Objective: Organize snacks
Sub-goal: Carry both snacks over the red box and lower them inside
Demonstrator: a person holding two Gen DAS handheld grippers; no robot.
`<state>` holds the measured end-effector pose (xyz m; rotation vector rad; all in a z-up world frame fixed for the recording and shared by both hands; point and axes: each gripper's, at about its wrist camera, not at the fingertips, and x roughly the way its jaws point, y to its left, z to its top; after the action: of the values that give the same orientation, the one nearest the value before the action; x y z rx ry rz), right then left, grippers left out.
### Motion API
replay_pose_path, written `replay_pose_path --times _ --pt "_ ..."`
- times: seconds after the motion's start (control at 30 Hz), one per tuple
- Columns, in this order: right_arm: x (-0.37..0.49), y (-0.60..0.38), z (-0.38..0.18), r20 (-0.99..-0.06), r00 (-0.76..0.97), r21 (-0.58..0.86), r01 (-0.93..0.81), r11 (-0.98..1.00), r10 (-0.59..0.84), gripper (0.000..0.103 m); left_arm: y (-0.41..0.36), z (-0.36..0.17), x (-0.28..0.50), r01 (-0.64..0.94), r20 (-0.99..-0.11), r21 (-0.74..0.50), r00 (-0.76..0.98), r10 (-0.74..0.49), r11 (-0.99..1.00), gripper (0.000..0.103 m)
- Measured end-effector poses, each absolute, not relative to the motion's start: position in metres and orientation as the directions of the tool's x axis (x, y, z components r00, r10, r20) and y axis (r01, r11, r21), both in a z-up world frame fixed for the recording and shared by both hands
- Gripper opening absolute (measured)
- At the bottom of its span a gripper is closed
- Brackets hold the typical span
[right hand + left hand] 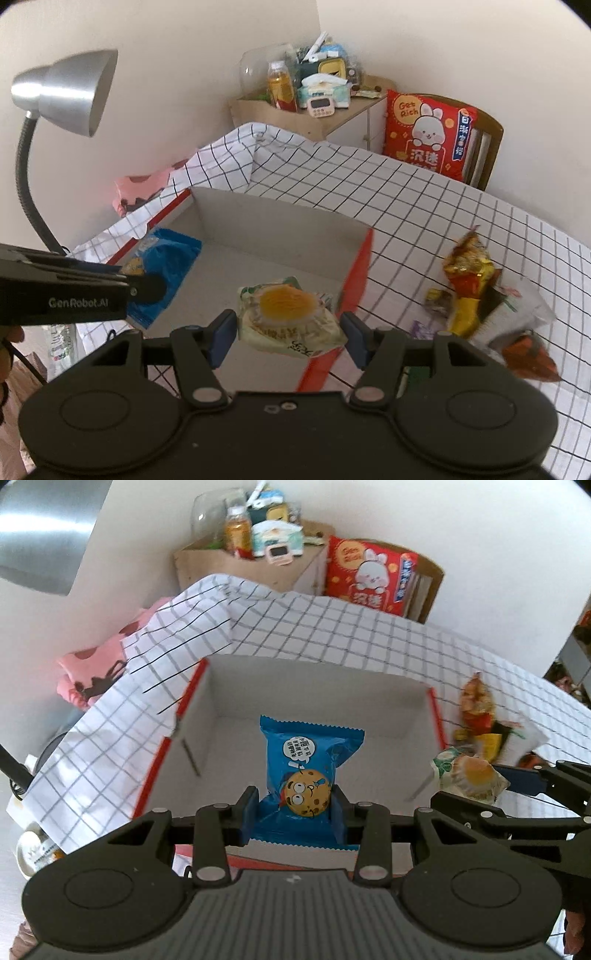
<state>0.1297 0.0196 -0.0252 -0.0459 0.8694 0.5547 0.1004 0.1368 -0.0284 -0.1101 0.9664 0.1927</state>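
Observation:
My left gripper is shut on a blue cookie packet and holds it over the open cardboard box, whose rim is red. In the right wrist view the packet hangs at the box's left side. My right gripper is shut on a clear-wrapped pastry with a yellow centre, held above the box's near right part. That pastry also shows in the left wrist view, at the box's right wall.
A pile of loose snack packets lies on the checked tablecloth right of the box. A silver desk lamp stands at the left. A cluttered wooden cabinet and a red cushion are at the back.

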Motion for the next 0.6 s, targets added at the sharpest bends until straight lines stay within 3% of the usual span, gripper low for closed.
replay_pose_path --times 0.6 --pt "0.17 0.107 -0.091 -0.837 0.416 0.071 -0.562 0.824 0.356 0.061 0.185 -0.105 0.153 -0.234 -0.911 0.06 0.384 0.149 0.97 0.039"
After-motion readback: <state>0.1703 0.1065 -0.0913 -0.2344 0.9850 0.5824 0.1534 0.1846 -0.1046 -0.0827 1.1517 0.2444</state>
